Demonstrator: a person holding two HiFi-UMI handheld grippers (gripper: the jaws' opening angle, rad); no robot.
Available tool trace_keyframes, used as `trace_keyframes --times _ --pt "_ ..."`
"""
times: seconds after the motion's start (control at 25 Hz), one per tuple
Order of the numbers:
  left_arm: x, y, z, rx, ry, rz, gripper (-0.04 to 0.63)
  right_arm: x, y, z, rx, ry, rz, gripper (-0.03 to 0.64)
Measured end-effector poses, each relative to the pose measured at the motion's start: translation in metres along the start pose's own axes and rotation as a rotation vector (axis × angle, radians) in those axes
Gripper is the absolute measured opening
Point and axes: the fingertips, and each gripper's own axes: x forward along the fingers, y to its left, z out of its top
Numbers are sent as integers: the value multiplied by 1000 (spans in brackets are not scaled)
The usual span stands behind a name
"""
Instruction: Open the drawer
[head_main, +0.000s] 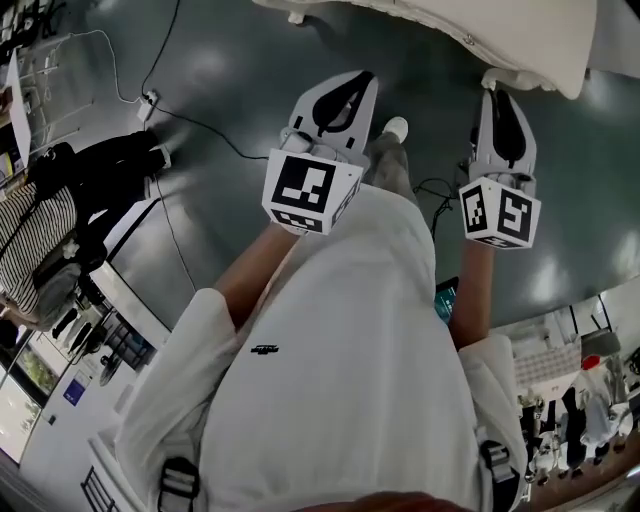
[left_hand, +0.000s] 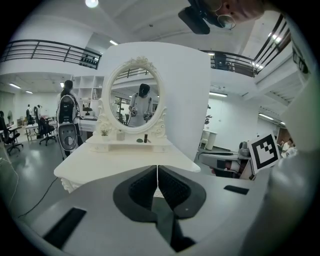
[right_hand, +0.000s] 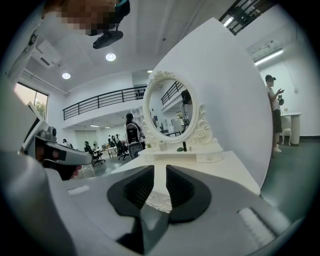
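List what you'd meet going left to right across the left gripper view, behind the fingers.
office chair → standing person → oval mirror → white back panel → marker cube

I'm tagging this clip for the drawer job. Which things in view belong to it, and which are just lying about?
Belongs to the job: dressing table; left gripper and right gripper, both holding nothing.

Just lying about: oval mirror; dark bottle and plant pot on the table's shelf; floor cable; bystander in a striped top.
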Motion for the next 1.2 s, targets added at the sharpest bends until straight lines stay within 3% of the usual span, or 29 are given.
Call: trace_keyframes --times 0.64,1.2 --pt "55 30 -35 -50 52 -35 14 47 -20 -54 6 93 -66 94" --pt "103 25 -70 -36 127 -108 14 74 -46 -105 62 157 -128 126"
